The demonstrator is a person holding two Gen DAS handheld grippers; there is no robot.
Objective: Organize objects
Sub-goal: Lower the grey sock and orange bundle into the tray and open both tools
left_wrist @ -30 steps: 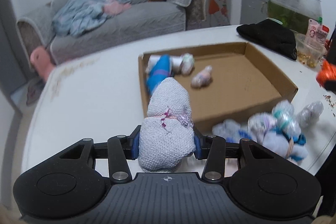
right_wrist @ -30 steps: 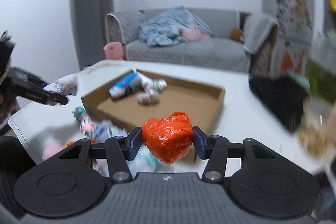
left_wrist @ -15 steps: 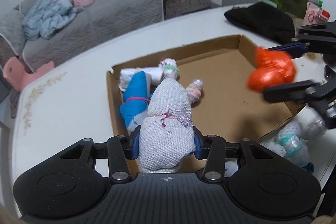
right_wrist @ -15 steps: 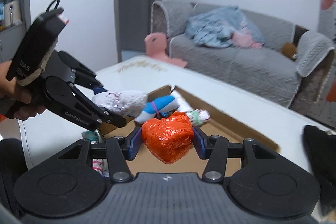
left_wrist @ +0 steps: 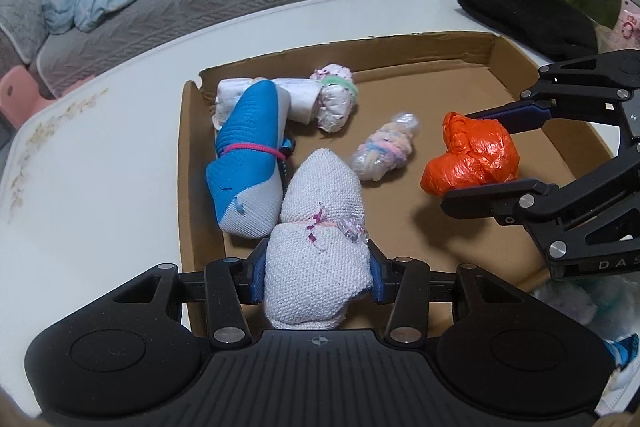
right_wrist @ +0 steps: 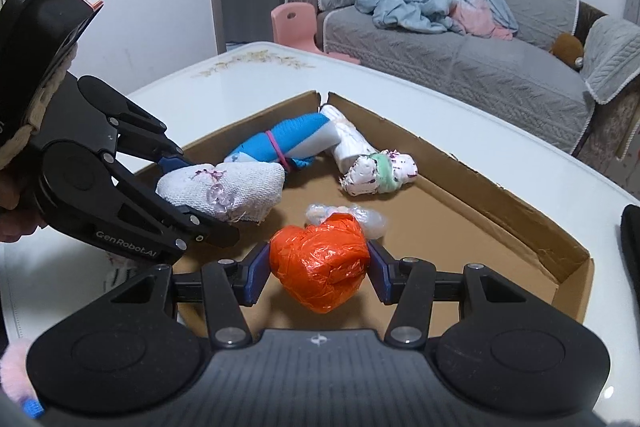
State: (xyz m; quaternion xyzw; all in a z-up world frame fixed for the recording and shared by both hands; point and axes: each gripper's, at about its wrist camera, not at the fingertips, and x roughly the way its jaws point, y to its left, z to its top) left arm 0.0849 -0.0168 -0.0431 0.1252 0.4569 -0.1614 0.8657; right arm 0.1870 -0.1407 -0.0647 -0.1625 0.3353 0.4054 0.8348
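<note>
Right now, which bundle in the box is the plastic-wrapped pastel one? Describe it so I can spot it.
Find the cardboard box on the white table. The bundle lies mid-floor, between the blue sock roll and the orange bag. Only it shows pink, yellow and blue bands under clear crinkly wrap.

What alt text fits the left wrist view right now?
The left gripper holds a white knitted bundle over a cardboard tray of sock rolls, while the right gripper holds an orange bundle above it.
</note>
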